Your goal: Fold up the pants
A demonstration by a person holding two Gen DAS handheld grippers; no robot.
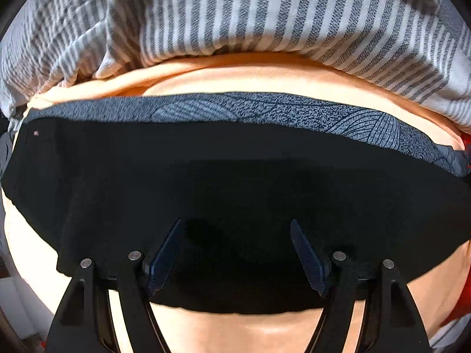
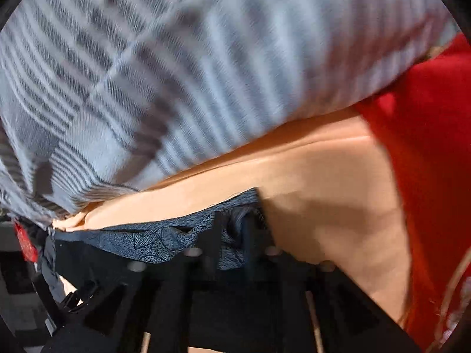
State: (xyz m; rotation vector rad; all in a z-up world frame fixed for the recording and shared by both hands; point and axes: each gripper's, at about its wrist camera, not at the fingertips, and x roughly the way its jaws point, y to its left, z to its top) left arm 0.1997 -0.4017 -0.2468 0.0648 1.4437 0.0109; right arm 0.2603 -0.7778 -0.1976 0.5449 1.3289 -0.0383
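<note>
1. Left wrist view: the left claw (image 1: 235, 253) has its two fingers spread well apart with nothing between them, poised over the black pants (image 1: 223, 176). The pants lie as a wide dark band across a peach sheet (image 1: 265, 79). Along their far edge runs a grey-blue patterned fabric (image 1: 265, 107) with leaf-like line work; whether it is the pants' lining or a separate garment cannot be told. Beyond it rises a grey-and-white striped cover (image 1: 265, 14), bunched and wrinkled at the left.

2. Right wrist view: this picture is blurred by motion. The right claw (image 2: 232, 235) sits at the end of the patterned fabric (image 2: 164, 241), where it meets the peach sheet (image 2: 323, 182). Its fingers look close together with cloth around them, but the blur hides whether they truly pinch it, so I cannot tell. The black pants (image 2: 88, 260) show as a dark strip at lower left. A red cloth (image 2: 426, 147) lies at the right, and the striped cover (image 2: 176, 73) fills the top.

3. Judgement: the work seems to be at a fold or smoothing pass, the pants looking already doubled into a band. The next move likely calls for the left claw to close on the near edge while the right secures its end, then both carrying the cloth over evenly.
</note>
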